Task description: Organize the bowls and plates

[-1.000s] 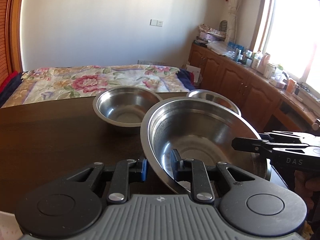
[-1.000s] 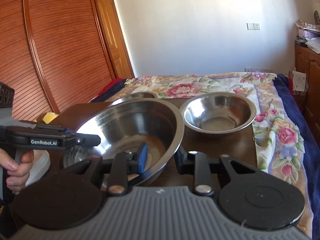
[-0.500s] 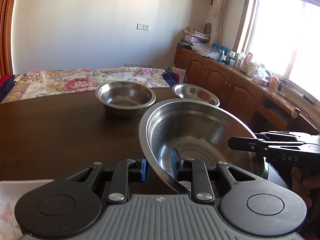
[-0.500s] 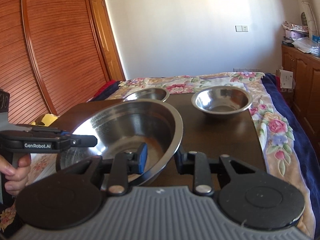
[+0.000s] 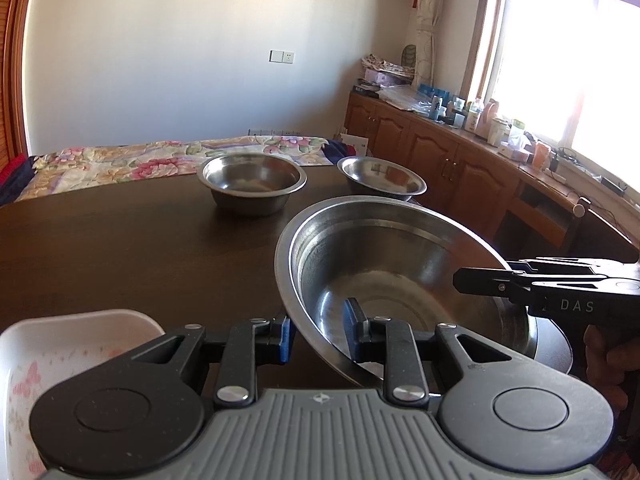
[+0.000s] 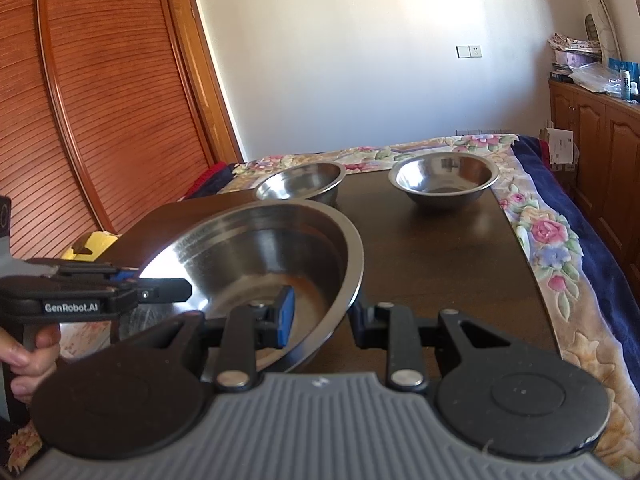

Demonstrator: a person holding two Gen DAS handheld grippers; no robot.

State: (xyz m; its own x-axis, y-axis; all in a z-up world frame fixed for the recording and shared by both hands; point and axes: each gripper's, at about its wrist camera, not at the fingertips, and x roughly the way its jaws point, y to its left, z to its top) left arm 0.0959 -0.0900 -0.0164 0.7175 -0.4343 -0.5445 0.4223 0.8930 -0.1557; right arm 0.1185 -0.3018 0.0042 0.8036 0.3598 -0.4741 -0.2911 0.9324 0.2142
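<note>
Fingers (image 5: 288, 338) of both grippers apparently pinch large bowl's (image 5: 400, 264) opposite rims.

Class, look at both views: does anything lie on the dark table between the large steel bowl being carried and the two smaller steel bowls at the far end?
Nothing visible. The dark wooden table is bare between the large steel bowl and both smaller steel bowls.

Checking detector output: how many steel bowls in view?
3. Big bowl nearest, its rim held by both hand-held grippers, left and right. Two small bowls at the table's far end: one mid, one by the right edge. None nested visibly.
</note>
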